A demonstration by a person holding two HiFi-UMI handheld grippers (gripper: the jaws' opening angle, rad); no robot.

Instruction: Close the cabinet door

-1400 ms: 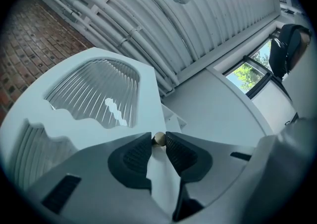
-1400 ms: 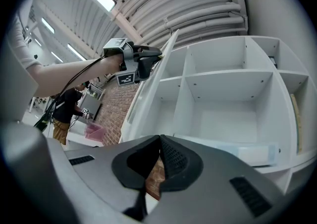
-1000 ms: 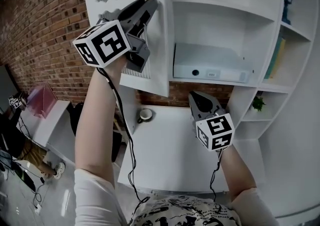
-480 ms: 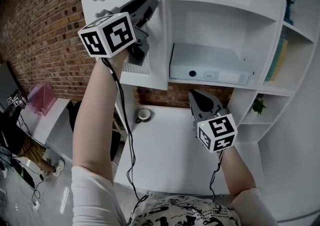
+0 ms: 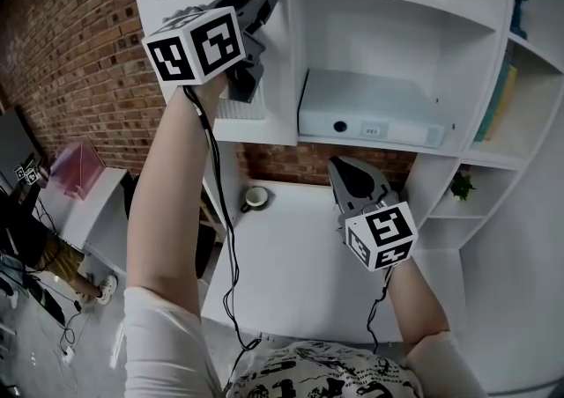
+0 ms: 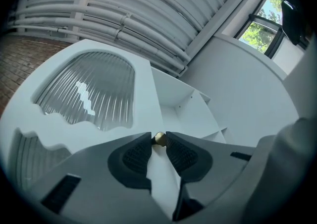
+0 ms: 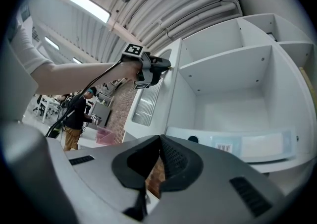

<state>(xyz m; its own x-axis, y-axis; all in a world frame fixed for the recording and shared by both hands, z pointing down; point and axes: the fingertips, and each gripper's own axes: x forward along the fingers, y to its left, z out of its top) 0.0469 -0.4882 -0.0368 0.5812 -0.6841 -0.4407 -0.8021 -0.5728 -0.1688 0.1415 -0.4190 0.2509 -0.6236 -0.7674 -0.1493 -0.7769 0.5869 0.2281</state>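
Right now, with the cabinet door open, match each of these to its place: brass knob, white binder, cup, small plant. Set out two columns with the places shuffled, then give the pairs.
Things
1. brass knob
2. white binder
3. cup
4. small plant

Places
A. on the white desk
B. on a side shelf at the right
C. between the jaws of the left gripper
D. lying flat on a cabinet shelf

Pairs: 1-C, 2-D, 3-A, 4-B
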